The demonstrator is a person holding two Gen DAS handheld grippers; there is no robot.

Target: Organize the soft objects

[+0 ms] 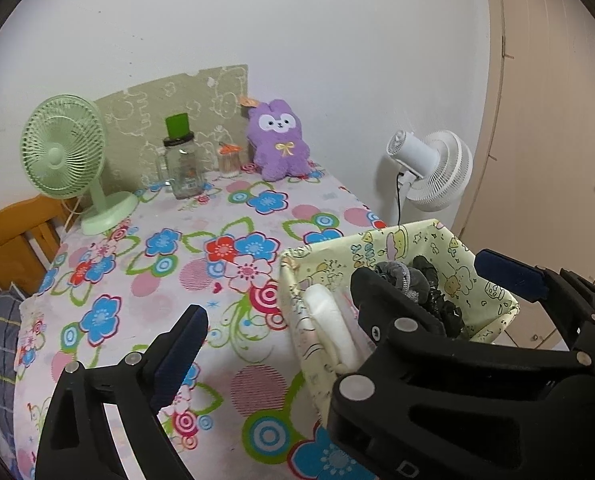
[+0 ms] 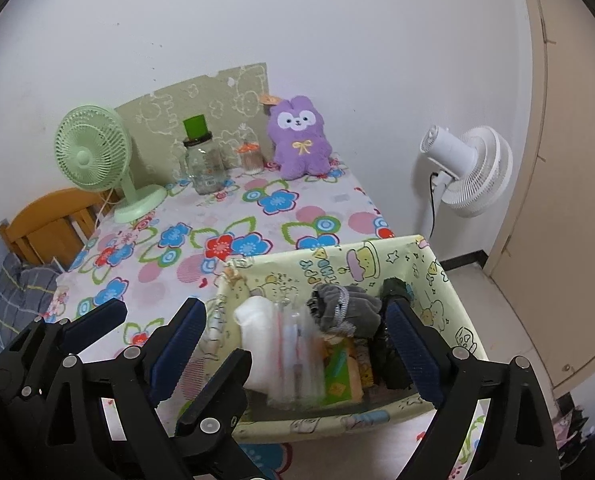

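Fingers (image 2: 193, 344) of both grippers gape wide and empty beside the yellow fabric basket (image 2: 449, 280) of socks (image 2: 345, 310).

Both tools are matte black plastic frames with triangular cut-outs and round silver rivets at the pivots. The left gripper (image 1: 349, 296) and right gripper (image 2: 297, 344) each carry long jaws faced with dark blue ribbed pads (image 2: 411, 344). No sleeve shows.

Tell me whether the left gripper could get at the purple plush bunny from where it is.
Probably yes. The left gripper is open and holds nothing, and bare flowered tablecloth lies between it and the purple plush bunny at the wall. The glass jar and yellow fabric bin stand off to the sides.
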